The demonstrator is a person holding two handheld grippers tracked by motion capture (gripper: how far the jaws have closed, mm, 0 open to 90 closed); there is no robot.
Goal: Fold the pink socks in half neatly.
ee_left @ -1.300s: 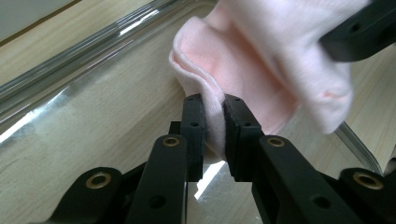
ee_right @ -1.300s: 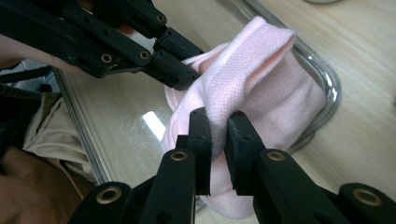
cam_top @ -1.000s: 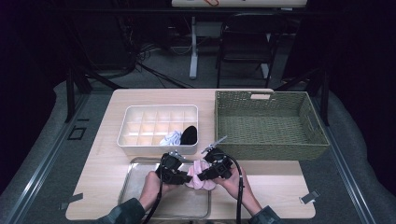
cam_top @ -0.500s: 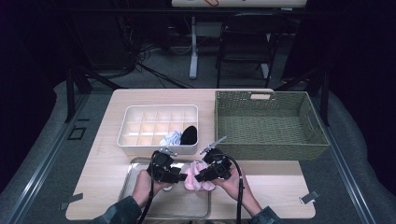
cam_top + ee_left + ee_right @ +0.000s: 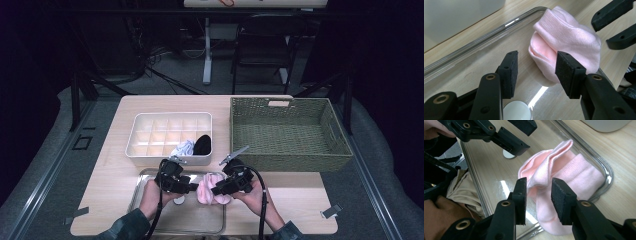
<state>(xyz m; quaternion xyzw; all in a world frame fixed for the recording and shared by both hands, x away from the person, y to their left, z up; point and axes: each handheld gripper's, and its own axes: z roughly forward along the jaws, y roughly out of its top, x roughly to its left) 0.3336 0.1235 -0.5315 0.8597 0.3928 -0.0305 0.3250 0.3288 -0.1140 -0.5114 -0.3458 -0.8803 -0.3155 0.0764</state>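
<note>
A folded pink sock (image 5: 210, 189) lies at the right end of the metal tray (image 5: 150, 220), partly over its rim. In the left gripper view the sock (image 5: 566, 37) sits just beyond my left gripper (image 5: 536, 65), whose jaws have just been opening; the pads stand apart and press on nothing. My right gripper (image 5: 539, 187) has also been opening, and a raised fold of the sock (image 5: 549, 170) stands loosely between its pads. In the high view the left gripper (image 5: 189, 187) is left of the sock and the right gripper (image 5: 219, 190) is at its right side.
A small white round disc (image 5: 178, 200) lies in the tray. Behind the tray stands a white compartment box (image 5: 150, 135) holding a light sock (image 5: 183, 148) and a black sock (image 5: 202, 145). A woven green basket (image 5: 290, 155) stands at the right.
Both grippers' jaws have spread apart from the pink sock. The left gripper has drawn back a little to the left, and the sock now rests on the tray.
</note>
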